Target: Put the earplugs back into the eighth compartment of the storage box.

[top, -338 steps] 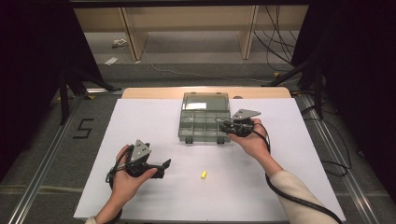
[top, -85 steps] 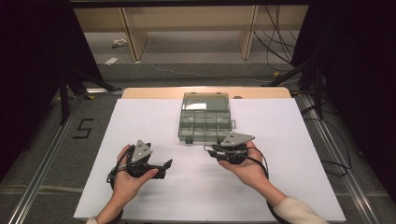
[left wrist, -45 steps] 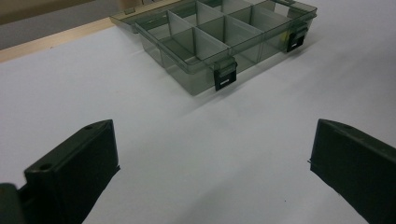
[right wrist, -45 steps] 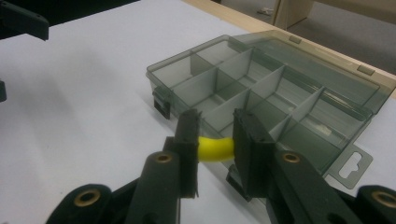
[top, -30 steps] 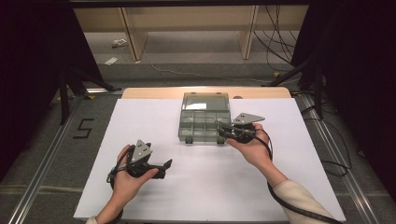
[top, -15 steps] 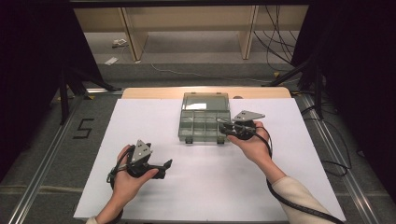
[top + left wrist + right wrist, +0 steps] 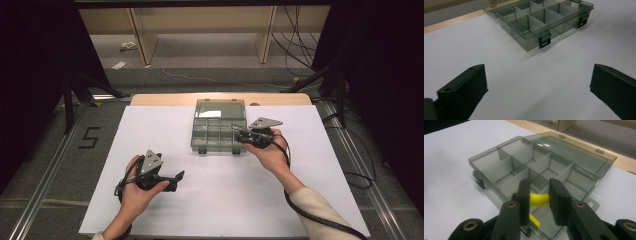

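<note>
High view: right gripper (image 7: 239,135) poised over the near right corner of the compartment box (image 7: 218,131), a smoky translucent plastic tray with lid (image 7: 220,107) folded back flat, set at the far middle of the white sheet (image 7: 165,125). Left gripper (image 7: 176,178) resting on the sheet near the front, well apart from the box.

Left gripper view: jaws spread wide, nothing between them; matte black blocks with squared ends. Box ahead, thin upright dividers, two black latches (image 7: 544,41) on the front wall.

Right gripper view: jaws clamped on a small yellow piece (image 7: 538,199), soft-looking, curved and smooth, bent slightly between the pads. Second yellow piece (image 7: 534,219) below, apparently lying in the near compartment, partly hidden by the jaw. Held piece hanging above that same compartment, just inside the front wall.

Recommended handling: lower until clear of the dividers, centre over the cell, then release gently, since a springy piece may bounce out; no squeezing harder.
</note>
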`<act>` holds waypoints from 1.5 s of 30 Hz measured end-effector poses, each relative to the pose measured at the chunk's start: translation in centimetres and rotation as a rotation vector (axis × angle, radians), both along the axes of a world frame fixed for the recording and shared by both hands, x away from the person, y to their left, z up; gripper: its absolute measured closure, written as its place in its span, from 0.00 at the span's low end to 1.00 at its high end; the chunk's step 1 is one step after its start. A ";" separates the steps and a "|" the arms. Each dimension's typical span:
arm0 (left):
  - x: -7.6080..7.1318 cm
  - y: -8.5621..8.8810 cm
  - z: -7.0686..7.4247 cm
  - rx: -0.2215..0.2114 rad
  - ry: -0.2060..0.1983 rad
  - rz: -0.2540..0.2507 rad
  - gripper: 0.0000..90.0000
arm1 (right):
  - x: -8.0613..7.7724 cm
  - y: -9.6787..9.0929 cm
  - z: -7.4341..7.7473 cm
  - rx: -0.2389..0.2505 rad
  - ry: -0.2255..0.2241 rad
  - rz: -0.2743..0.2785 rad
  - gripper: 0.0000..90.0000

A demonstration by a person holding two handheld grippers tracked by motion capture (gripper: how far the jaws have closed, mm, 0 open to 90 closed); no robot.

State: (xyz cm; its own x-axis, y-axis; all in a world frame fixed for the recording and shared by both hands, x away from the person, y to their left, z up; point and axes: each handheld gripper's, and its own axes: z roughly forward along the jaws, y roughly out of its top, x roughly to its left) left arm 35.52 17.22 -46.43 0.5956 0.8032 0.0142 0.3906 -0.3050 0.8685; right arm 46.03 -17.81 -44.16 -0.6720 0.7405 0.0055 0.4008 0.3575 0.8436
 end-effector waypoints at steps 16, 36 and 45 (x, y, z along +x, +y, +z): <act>0.0 0.0 0.0 0.000 0.000 -0.001 0.01 | 0.5 0.1 -0.7 -0.014 0.010 -0.007 0.80; 0.0 0.0 0.0 -0.002 0.001 0.000 0.01 | 1.0 0.3 -1.7 -0.031 0.022 -0.014 0.77; 0.1 0.0 -0.1 -0.002 0.002 0.000 0.01 | 1.1 0.4 -2.0 -0.038 0.027 -0.012 0.75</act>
